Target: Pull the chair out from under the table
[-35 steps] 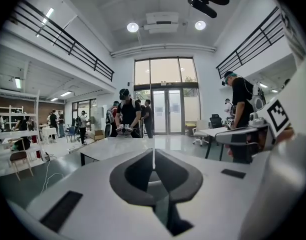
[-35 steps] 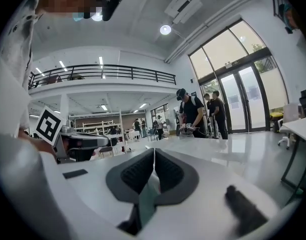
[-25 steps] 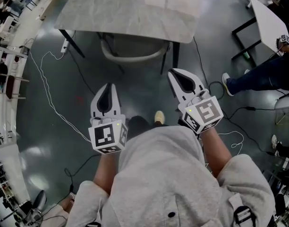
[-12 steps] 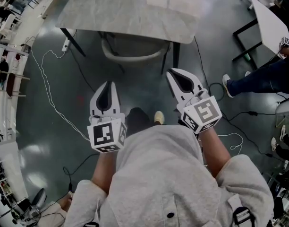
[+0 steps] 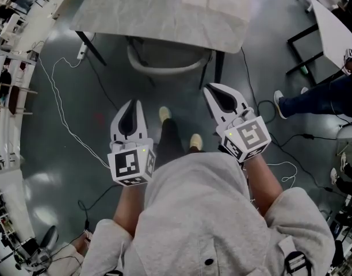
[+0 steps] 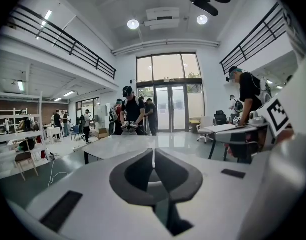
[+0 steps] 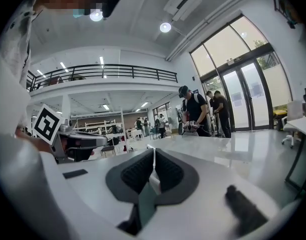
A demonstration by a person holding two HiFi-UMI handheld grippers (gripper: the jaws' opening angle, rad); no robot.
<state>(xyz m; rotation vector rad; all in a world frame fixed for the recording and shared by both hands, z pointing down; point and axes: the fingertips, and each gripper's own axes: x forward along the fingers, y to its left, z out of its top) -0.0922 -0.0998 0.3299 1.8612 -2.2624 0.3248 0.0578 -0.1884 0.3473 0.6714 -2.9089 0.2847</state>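
Both arms reach forward, level. The left hand-held gripper (image 5: 133, 104) and right hand-held gripper (image 5: 209, 88) are closed and empty. The chair (image 5: 164, 68) sits tucked under the desk's (image 5: 159, 13) near edge – one foot (image 5: 164, 114) has newly stepped forward.

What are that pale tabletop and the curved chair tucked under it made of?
The pale grey veined tabletop looks like polished marble or marble-look laminate: faint veins, glossy reflections. The curved pale chair back seems smooth moulded plastic, though painted wood is possible.
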